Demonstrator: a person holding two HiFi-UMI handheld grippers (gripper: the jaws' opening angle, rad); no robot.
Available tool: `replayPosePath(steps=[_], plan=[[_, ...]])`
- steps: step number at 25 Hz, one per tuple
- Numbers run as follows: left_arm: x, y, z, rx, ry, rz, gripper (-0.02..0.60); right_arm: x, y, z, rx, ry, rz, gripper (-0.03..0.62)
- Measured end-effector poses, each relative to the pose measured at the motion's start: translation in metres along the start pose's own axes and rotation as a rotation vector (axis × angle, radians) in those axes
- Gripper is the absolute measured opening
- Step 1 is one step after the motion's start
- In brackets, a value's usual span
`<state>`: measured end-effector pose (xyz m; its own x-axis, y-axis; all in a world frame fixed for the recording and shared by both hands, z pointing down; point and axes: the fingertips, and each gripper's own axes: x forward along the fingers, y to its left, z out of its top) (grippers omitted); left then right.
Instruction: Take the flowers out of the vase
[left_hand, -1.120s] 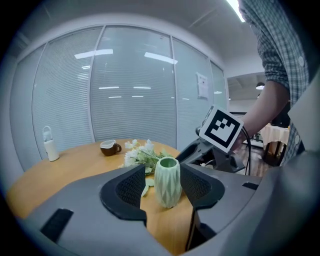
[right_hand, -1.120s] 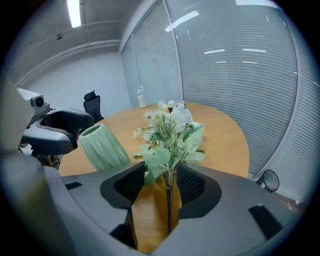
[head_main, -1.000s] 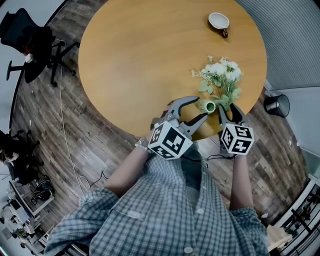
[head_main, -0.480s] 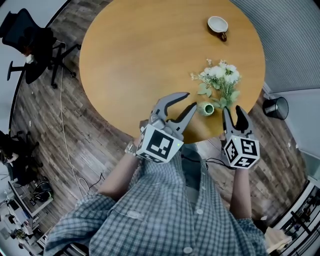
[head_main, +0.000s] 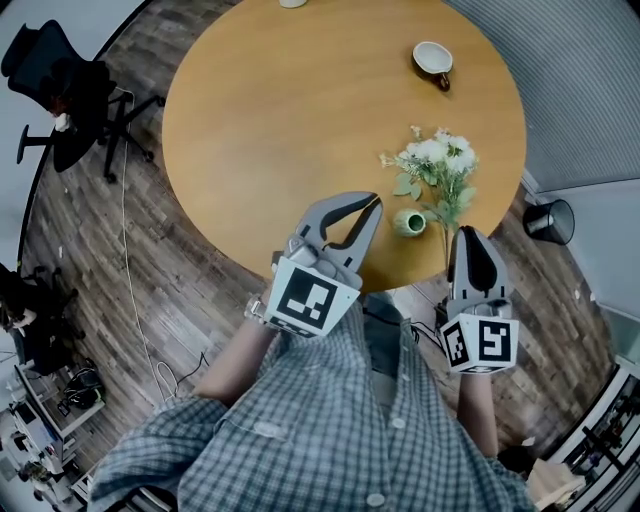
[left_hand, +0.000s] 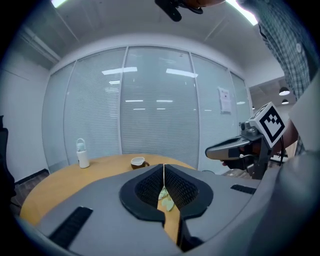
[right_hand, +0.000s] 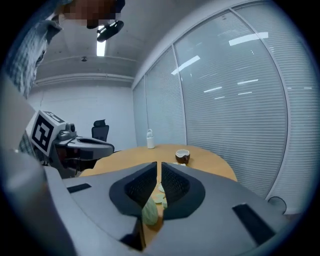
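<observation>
Hovering over the near edge of the table (head_main: 250, 120): left gripper (head_main: 370, 208) clamped shut, right gripper (head_main: 468, 238) just closing to a slit, both empty. Between them, vase (head_main: 409, 221), flowers (head_main: 437, 160) leaning far. Could knock the vase off that edge with a careless reach.

No words, brands or numbers are showing legibly anywhere. A white paper sheet (left_hand: 223, 100) is hanging on the far glass wall, its print too small to read. The cubes on the left gripper (head_main: 372, 203) and right gripper (head_main: 469, 234) are carrying only black-and-white square markers, no letters.
</observation>
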<state>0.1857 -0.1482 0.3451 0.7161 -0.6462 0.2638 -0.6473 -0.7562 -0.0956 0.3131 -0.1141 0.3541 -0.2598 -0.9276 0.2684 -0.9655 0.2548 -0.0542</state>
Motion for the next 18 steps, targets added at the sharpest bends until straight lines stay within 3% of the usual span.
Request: replayPosePath(steps=[5,10,18], plan=[[-0.005,-0.004,0.005,0.012,0.004,-0.020,0.009,-0.005,0.010,0.005,0.122,0.007,0.043,0.014],[-0.015,-0.007,0.014,0.086,0.016,-0.020,0.009,-0.011,0.015,0.011,0.138,0.001,0.069,0.012],[-0.021,-0.018,0.022,0.084,-0.004,-0.034,0.009,-0.017,0.015,0.016,0.146,-0.003,0.059,0.011]])
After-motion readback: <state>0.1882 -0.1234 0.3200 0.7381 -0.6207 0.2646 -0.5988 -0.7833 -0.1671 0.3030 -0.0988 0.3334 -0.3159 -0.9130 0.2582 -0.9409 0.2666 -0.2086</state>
